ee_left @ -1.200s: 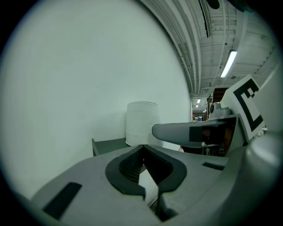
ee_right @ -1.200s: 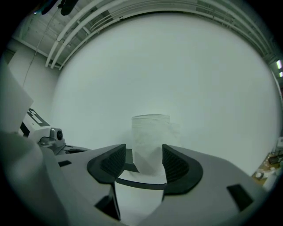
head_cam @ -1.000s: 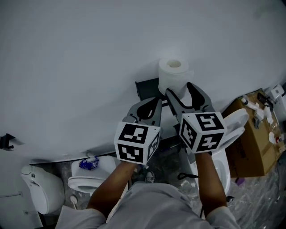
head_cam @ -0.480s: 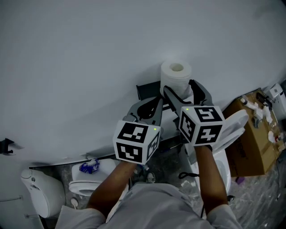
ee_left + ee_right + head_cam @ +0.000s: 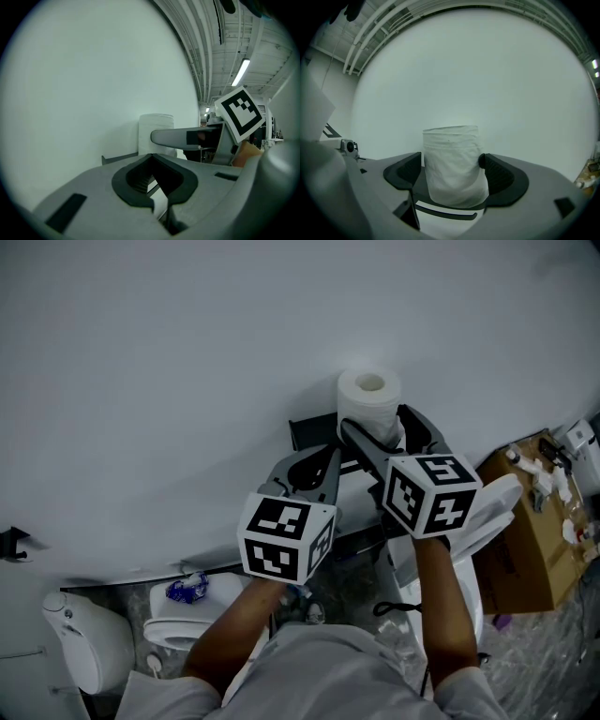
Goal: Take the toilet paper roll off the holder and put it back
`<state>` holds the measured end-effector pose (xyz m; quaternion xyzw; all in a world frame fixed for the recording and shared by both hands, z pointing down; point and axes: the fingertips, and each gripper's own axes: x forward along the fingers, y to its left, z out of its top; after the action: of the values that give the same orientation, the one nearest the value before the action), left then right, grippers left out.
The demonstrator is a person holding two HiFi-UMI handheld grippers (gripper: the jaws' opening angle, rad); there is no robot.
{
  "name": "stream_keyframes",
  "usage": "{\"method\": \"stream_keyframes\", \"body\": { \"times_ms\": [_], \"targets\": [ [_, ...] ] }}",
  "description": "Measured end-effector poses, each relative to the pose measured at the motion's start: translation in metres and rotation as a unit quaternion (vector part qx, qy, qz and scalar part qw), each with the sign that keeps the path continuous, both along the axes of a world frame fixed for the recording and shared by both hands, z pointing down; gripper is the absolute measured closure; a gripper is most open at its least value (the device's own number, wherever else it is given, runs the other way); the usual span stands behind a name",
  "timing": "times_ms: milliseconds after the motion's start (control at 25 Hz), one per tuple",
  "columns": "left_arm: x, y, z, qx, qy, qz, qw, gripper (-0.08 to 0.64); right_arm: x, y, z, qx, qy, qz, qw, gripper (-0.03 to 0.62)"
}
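Low at the left, a white toilet [image 5: 183,615] sits on the floor below the pale wall [image 5: 187,352]. Your left tongs [image 5: 328,454] are pressed together with nothing between them, their tips just beside the black holder [image 5: 311,427] fixed to the wall. Right of that, the toilet paper roll [image 5: 369,399] stands upright at the holder's right end, hollow core facing up, close against the wall. Your right tongs [image 5: 375,423] are spread around the roll and have just been opening. The roll sits between the two dark pads, and the left pad is clear of the paper by a sliver. Further right is a cardboard box [image 5: 534,531].
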<state>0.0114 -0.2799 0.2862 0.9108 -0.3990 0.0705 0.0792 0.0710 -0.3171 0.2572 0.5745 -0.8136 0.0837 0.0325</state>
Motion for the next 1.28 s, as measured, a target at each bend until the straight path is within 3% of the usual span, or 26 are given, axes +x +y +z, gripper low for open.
{"method": "stream_keyframes", "body": {
  "times_ms": [400, 760, 1040, 1280],
  "targets": [
    [-0.008, -0.002, 0.003, -0.005, 0.004, -0.009, 0.9999, 0.557, 0.001, -0.003, -0.001, 0.001, 0.007, 0.012, 1.000, 0.194],
    [-0.008, -0.004, 0.004, -0.005, 0.005, -0.011, 0.9999, 0.557, 0.003, -0.006, -0.003, 0.010, 0.018, 0.027, 0.999, 0.149],
    [-0.006, -0.005, 0.004, -0.006, 0.006, -0.010, 0.9999, 0.557, -0.008, -0.012, 0.004, -0.001, 0.029, 0.001, 1.000, 0.147],
    [-0.008, -0.005, 0.004, -0.005, 0.006, -0.013, 0.9999, 0.557, -0.005, -0.014, 0.007, 0.003, 0.051, 0.010, 0.999, 0.160]
  ]
}}
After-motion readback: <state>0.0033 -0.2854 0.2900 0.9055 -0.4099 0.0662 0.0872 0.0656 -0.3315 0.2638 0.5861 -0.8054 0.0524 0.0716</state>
